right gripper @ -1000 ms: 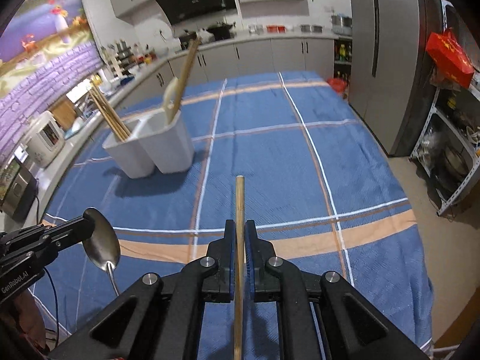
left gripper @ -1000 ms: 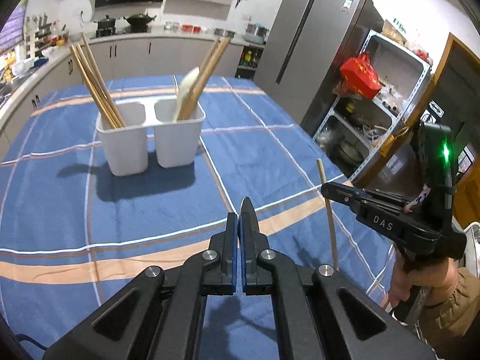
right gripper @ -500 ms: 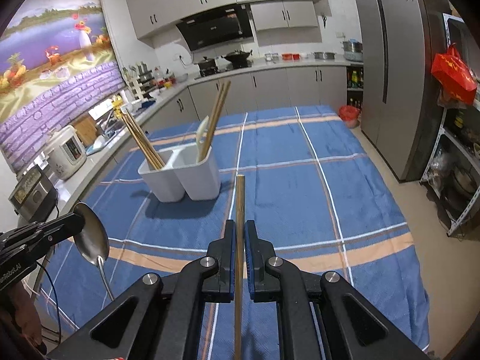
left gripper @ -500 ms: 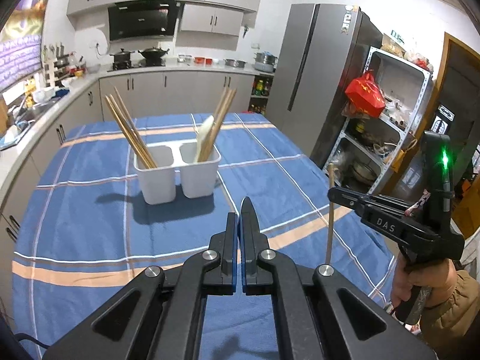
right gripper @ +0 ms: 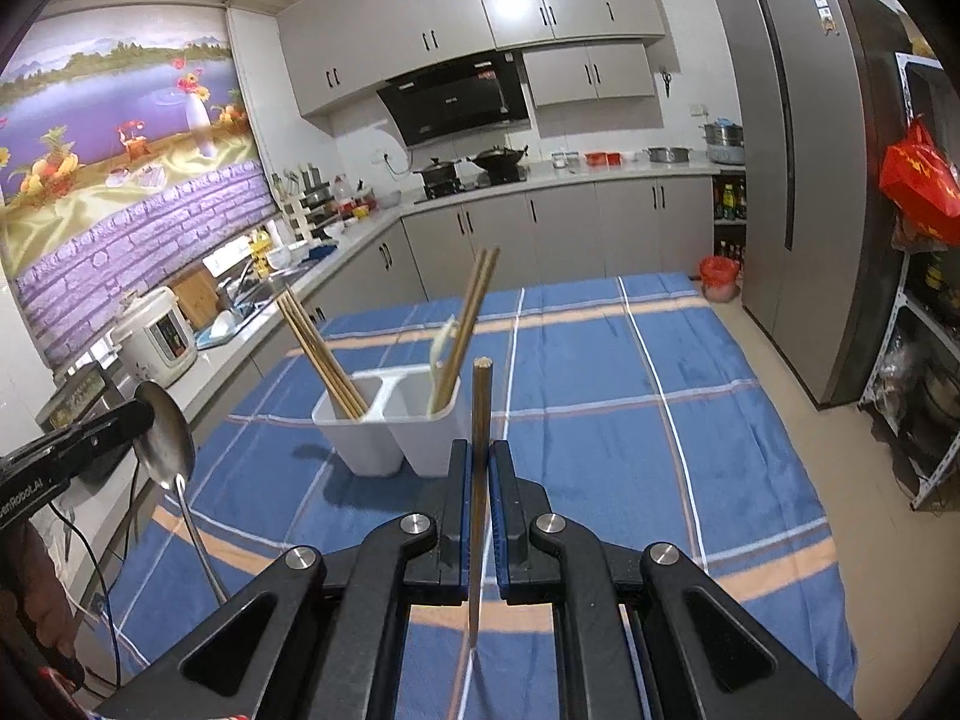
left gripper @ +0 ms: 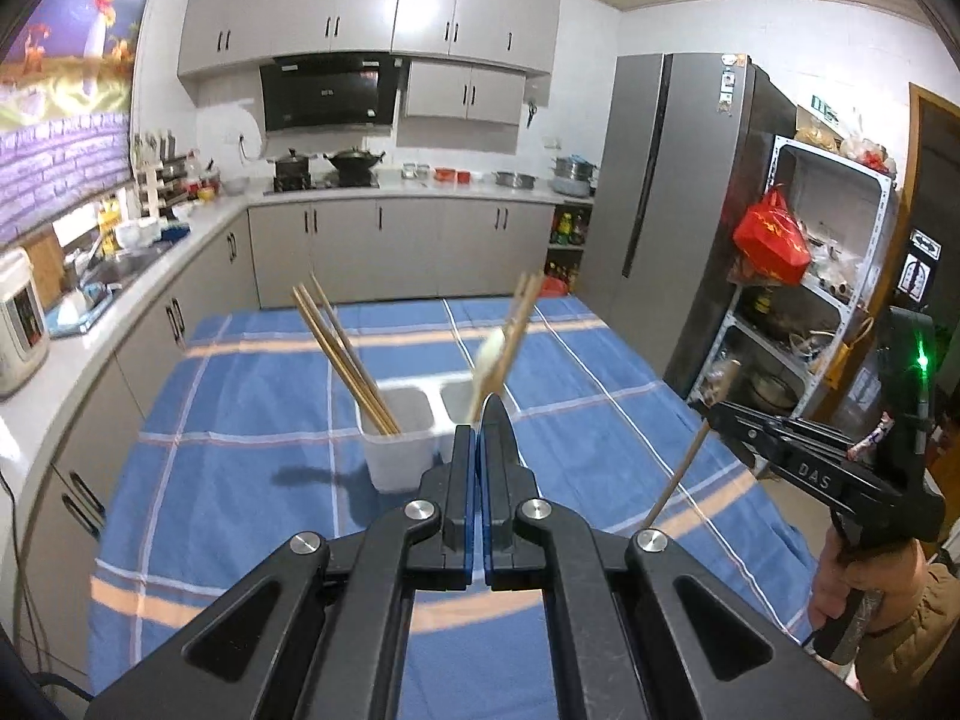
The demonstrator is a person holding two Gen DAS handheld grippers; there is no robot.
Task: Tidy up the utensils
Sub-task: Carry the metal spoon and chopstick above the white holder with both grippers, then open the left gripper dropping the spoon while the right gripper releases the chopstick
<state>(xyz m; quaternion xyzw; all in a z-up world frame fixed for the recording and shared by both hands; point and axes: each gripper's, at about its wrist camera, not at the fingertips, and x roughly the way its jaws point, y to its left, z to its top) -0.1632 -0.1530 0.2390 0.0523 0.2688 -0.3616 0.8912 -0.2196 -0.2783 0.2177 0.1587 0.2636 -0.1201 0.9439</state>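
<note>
A: Left wrist view, quick. The left gripper [left gripper: 479,420] is seen low centre with jaws pressed together; the spoon's thin edge is just made out between the tips. A white two-compartment holder [left gripper: 399,450] is seen mid-frame on the blue plaid tablecloth [left gripper: 240,420], partly hidden behind the fingers. Brown chopsticks [left gripper: 342,354] are leaned in its left compartment; more sticks and a pale spoon [left gripper: 491,360] are stood in the right one.

B: And the other tool there?

A: The right gripper [left gripper: 717,411] is seen at the right edge, clamped on a single chopstick [left gripper: 678,474] that is tilted down-left.

B: Right wrist view?

A: The right gripper [right gripper: 480,450] is closed narrow on the single chopstick [right gripper: 480,420], held upright at centre. The holder [right gripper: 384,426] is sat just left of centre. At the left edge the left gripper [right gripper: 141,414] is shown pinching a metal spoon [right gripper: 168,438], handle hung downward.
</note>
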